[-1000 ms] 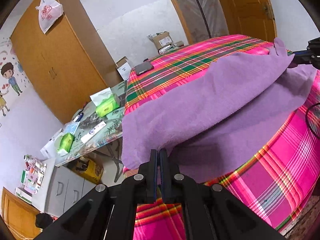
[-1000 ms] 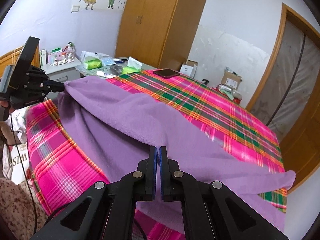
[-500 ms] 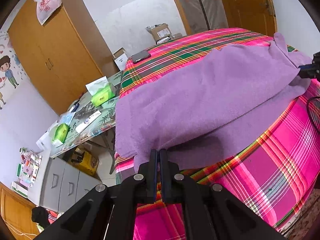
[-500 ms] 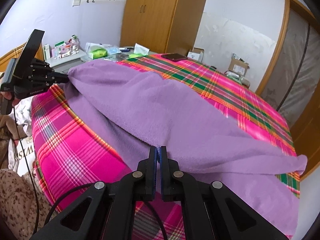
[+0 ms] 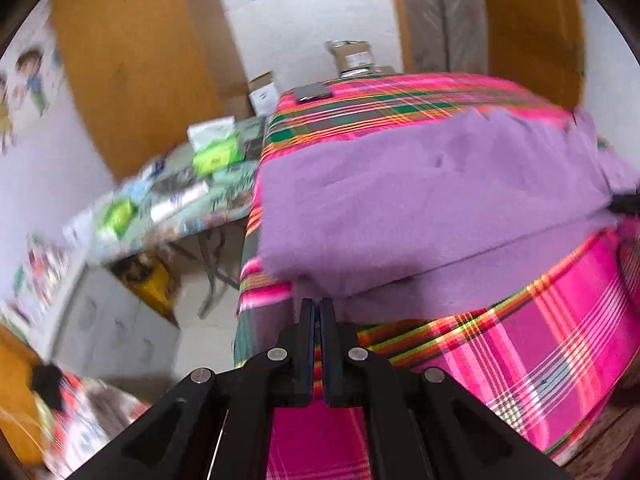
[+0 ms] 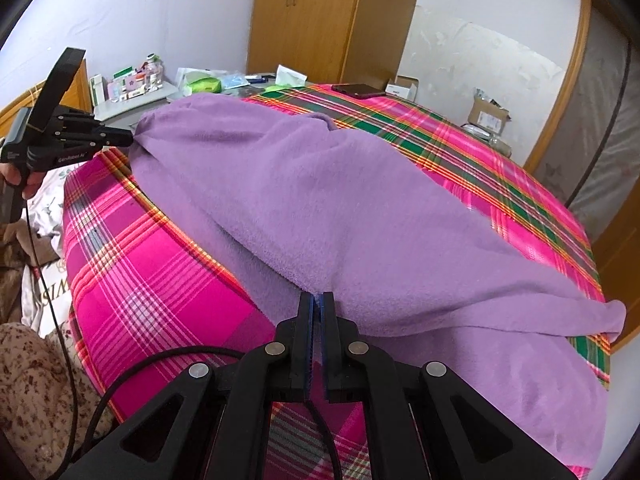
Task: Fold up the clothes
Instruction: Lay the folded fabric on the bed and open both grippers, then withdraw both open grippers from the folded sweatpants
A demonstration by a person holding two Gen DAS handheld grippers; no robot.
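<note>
A purple cloth (image 6: 360,200) is lying across the plaid bed (image 6: 152,264), doubled over so its upper layer is sitting on a lower one. The left gripper (image 6: 126,138) is pinching one corner of that upper layer near the bed's edge, and the right gripper (image 6: 318,300) is clamping the other corner, both sets of jaws pressed together on the fabric. One fold is looking nearly laid; I would guess flattening, releasing and further folds are remaining.
</note>
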